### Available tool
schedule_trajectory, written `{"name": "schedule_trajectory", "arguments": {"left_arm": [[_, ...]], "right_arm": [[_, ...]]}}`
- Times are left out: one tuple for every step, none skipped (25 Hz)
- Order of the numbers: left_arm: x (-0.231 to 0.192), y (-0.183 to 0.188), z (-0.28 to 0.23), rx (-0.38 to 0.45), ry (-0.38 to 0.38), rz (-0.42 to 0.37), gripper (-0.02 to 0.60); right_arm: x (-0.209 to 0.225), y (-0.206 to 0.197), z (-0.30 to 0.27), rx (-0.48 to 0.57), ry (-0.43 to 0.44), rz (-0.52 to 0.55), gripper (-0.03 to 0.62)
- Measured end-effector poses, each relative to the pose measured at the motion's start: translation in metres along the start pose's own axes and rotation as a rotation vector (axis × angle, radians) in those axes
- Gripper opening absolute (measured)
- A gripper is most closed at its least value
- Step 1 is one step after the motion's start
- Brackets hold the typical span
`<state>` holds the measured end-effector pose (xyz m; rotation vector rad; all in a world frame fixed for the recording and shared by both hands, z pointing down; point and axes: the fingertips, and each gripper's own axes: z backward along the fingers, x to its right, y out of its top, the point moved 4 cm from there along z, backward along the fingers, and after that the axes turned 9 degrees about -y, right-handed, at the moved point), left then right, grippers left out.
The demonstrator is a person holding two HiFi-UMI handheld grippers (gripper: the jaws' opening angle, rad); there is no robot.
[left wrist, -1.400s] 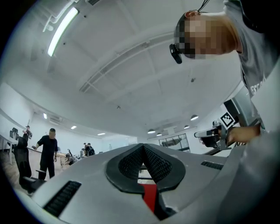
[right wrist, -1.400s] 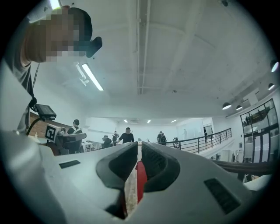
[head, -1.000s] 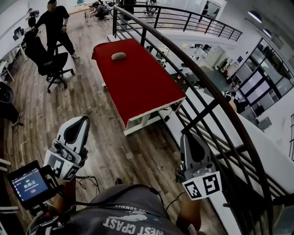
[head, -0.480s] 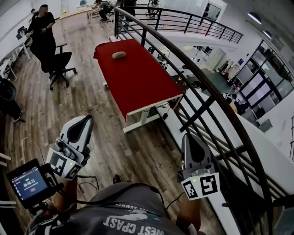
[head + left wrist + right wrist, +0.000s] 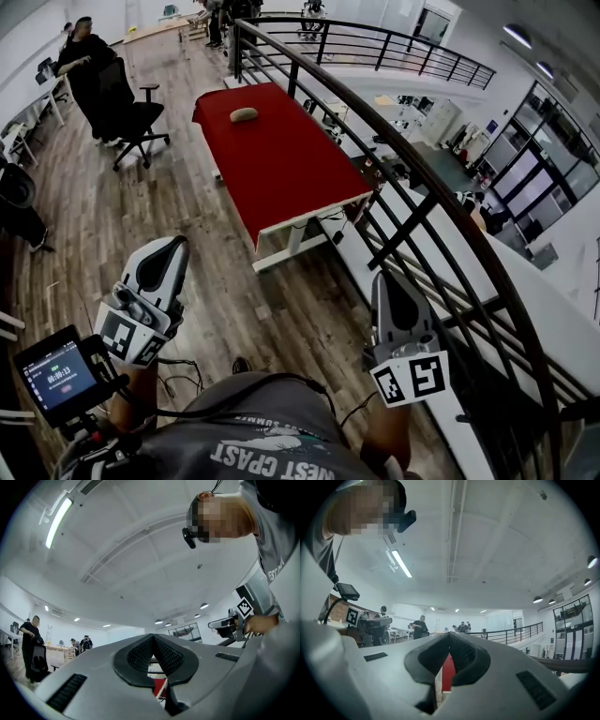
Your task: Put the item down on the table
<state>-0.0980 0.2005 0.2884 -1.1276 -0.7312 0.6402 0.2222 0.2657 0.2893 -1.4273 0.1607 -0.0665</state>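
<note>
A long table with a red top [image 5: 281,164] stands ahead on the wooden floor, beside the railing. One small tan oval item [image 5: 244,114] lies near the table's far end. My left gripper [image 5: 167,247] is low on the left, well short of the table, its jaws shut with nothing between them [image 5: 152,637]. My right gripper [image 5: 385,281] is low on the right next to the railing, jaws also shut and empty [image 5: 450,634]. A strip of the red table [image 5: 448,672] shows through the gap below the right jaws.
A black curved railing [image 5: 412,178] runs along the right, with a lower floor beyond it. A black office chair [image 5: 141,117] and a person in black [image 5: 84,58] are at the far left. A small screen device [image 5: 56,375] is by my left arm. Cables [image 5: 178,370] lie on the floor.
The view has crept forward toward the red table, with both grippers holding their places in it. The person in black and the office chair at the far left have shifted.
</note>
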Motion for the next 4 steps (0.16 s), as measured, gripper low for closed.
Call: {"name": "schedule_trajectory", "arguments": {"left_arm": [[-0.014, -0.008, -0.006, 0.0, -0.001, 0.003, 0.002], [-0.029, -0.016, -0.011, -0.001, -0.003, 0.007, 0.002], [-0.045, -0.025, -0.017, -0.002, -0.005, 0.011, 0.002], [-0.06, -0.033, -0.023, -0.004, -0.007, 0.014, 0.002]], "right_arm": [[-0.002, -0.005, -0.016, -0.001, -0.001, 0.0, 0.002], [-0.004, -0.011, -0.032, -0.002, -0.003, 0.001, 0.002], [-0.006, -0.016, -0.049, -0.002, -0.004, 0.001, 0.002], [-0.008, -0.021, -0.066, -0.003, -0.005, 0.002, 0.002]]}}
